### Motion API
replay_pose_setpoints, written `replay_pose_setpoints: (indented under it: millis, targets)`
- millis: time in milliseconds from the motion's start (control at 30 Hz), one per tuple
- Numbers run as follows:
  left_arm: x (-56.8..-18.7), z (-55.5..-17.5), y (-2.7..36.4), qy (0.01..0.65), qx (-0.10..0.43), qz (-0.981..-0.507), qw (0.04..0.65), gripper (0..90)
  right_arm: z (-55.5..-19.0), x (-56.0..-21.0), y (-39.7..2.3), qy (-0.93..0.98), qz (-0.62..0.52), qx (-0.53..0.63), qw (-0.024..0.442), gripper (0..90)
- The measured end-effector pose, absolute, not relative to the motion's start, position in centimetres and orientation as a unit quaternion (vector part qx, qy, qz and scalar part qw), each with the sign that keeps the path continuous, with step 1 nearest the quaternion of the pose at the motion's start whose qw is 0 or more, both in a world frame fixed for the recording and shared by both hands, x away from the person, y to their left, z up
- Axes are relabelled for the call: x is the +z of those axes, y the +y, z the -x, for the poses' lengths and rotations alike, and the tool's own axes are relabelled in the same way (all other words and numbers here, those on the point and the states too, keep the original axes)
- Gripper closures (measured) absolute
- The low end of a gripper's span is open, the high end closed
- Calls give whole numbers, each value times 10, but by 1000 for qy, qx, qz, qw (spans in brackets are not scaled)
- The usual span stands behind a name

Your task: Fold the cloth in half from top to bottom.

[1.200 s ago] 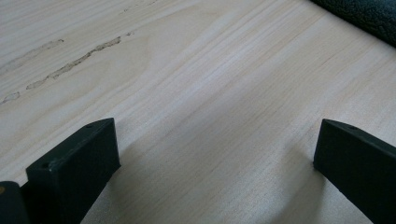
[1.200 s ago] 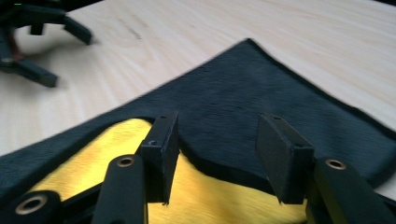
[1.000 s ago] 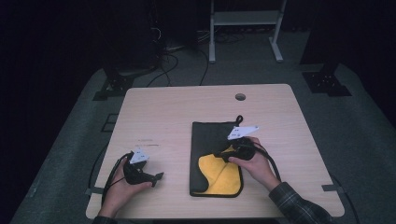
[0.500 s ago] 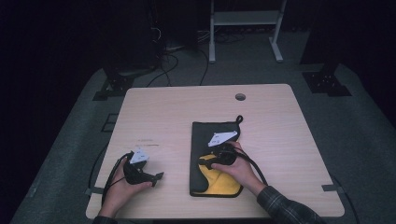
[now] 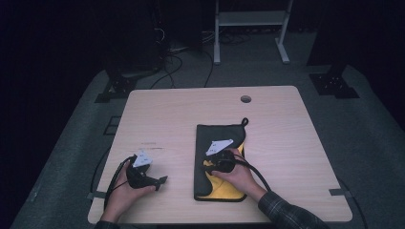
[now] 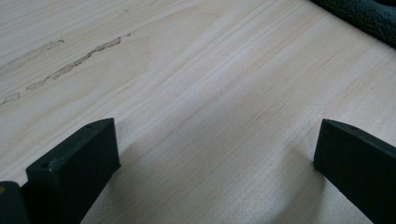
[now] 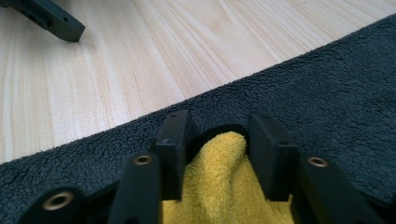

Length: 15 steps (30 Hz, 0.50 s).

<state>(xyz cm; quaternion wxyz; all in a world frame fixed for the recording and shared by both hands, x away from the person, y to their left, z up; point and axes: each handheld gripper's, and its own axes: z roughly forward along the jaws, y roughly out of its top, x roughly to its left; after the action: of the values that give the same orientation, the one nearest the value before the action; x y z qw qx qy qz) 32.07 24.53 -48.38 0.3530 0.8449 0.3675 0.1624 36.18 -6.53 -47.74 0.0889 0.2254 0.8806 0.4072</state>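
Note:
A folded cloth lies on the table, dark grey (image 5: 217,136) on the outside and yellow (image 5: 224,188) inside, with a small loop (image 5: 245,121) at its far corner. My right gripper (image 5: 208,166) rests on the cloth near its left edge. Its jaws have just been closing, and a bunched fold of the yellow fabric (image 7: 217,154) is pinched between them (image 7: 218,126), with dark fleece (image 7: 327,93) beyond. My left gripper (image 5: 161,181) lies on the bare wood left of the cloth, open (image 6: 215,140) with nothing between its fingers.
The light wooden table (image 5: 167,114) has a round cable hole (image 5: 245,98) at the back. A corner of the dark cloth (image 6: 359,14) lies ahead of the left gripper. Cables and a metal stand (image 5: 248,28) are on the dark floor behind.
My right hand has moved left and down across the cloth, from its right edge toward its left edge. Its jaws have come together on the yellow fold. The left hand has stayed still.

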Motion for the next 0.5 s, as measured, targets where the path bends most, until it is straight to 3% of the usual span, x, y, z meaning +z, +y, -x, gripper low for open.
replay_pose_setpoints:
  millis: [200,500]
  targets:
    - [-484,-321,245,367,162,-845,352,0,-363,-472,-72,875,-232,418,75,759]
    - [-484,-321,245,367,162,-845,353,0,-355,-461,-90,860,-252,442,37,791]
